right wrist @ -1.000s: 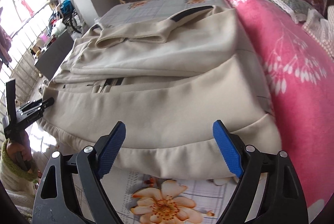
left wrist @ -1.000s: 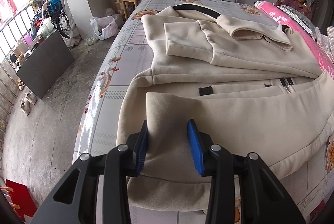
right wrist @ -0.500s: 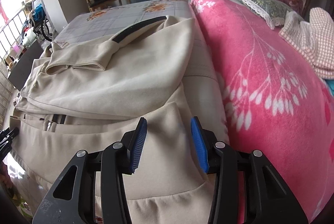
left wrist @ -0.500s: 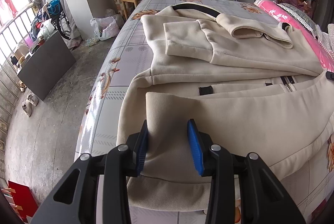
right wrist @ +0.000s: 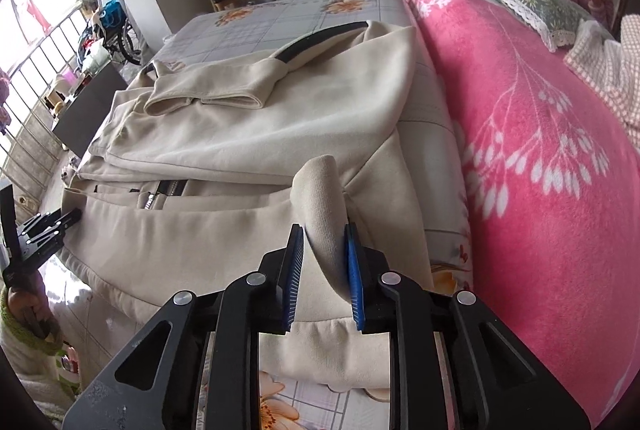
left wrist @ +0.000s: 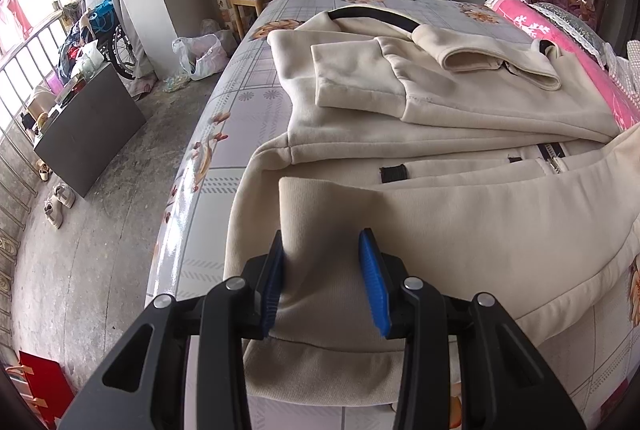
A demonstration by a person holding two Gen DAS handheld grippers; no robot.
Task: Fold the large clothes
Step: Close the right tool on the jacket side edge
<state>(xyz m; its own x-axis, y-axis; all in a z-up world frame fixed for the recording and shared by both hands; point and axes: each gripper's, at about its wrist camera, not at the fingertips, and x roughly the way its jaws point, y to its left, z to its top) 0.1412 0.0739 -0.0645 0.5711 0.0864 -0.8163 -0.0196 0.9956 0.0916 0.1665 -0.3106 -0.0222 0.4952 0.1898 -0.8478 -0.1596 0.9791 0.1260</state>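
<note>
Cream fleece zip jacket [left wrist: 460, 222] lies on the floral bedsheet [left wrist: 248, 97], its hem pinched by the left gripper [left wrist: 322, 278], while the right gripper [right wrist: 322, 270], jaws just closing, squeezes a raised fold.

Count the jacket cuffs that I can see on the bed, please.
2. One cuff lies flat near the jacket's left edge; the other cuff lies open across the chest, toward the pink blanket. None seems hidden.

Left claw [left wrist: 322, 280] pinching cream jacket [left wrist: 460, 230] hem, floral bed sheet [left wrist: 256, 85]
</note>
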